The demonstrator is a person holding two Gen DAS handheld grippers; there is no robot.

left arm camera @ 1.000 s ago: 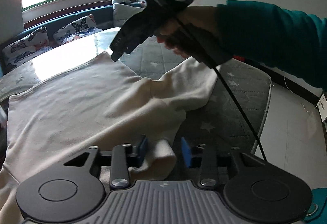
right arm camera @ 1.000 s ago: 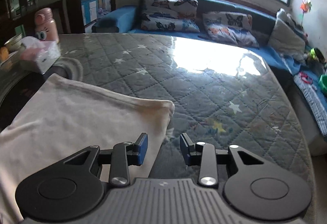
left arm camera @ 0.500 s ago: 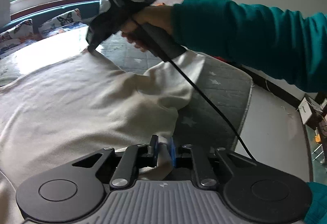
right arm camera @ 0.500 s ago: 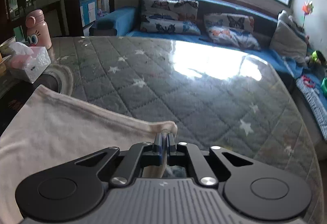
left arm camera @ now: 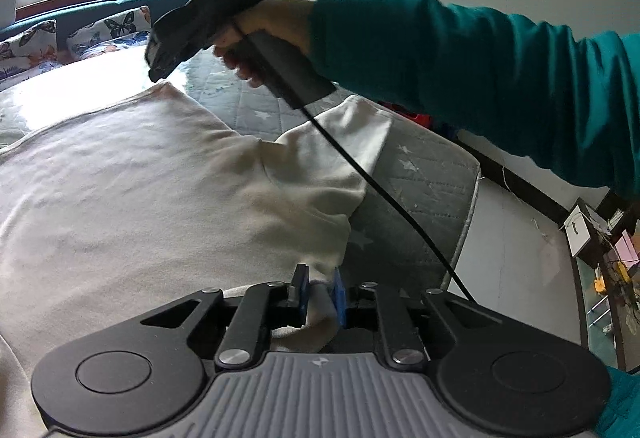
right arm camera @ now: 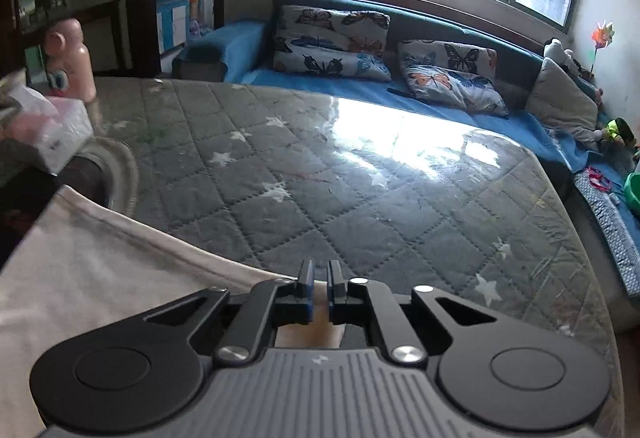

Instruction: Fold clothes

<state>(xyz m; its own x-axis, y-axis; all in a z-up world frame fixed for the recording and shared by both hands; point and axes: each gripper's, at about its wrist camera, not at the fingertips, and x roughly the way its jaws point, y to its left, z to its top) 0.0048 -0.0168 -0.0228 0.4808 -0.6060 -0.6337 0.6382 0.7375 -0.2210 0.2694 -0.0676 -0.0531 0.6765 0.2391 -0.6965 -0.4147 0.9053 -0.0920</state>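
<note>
Obs., one moment. A cream garment (left arm camera: 132, 198) lies spread over the quilted grey mat (right arm camera: 320, 190), one short sleeve (left arm camera: 340, 142) reaching out to the right of the body.

Left gripper (left arm camera: 319, 292): blue pads drawn in on a fold of the cream cloth; the fabric bunches between the fingers and runs up and away ahead of them. Holding the garment at a near corner or hem; which part exactly cannot be told.

Right gripper (right arm camera: 319, 288): fingers nearly together, only a narrow gap. The garment's edge runs in from the left to just under the tips, and pale cloth shows behind them. Reads as pinched on the far corner. In the left wrist view that gripper stands tip-down at the corner, held by a hand (left arm camera: 260, 34) in a teal sleeve (left arm camera: 480, 66).

Judgement: both claws hold one side of the garment, so a fold along that side is in hand. The cloth near the right claw looks raised off the mat.

Next move calls for: both grips kept firm, the two held points carried together and level across the body away from the sleeve side, so the edge lands straight. Risk: thin cloth slipping from the right pads.

Beyond the right claw: a blue sofa (right arm camera: 360, 90) with butterfly cushions (right arm camera: 332, 38).
</note>
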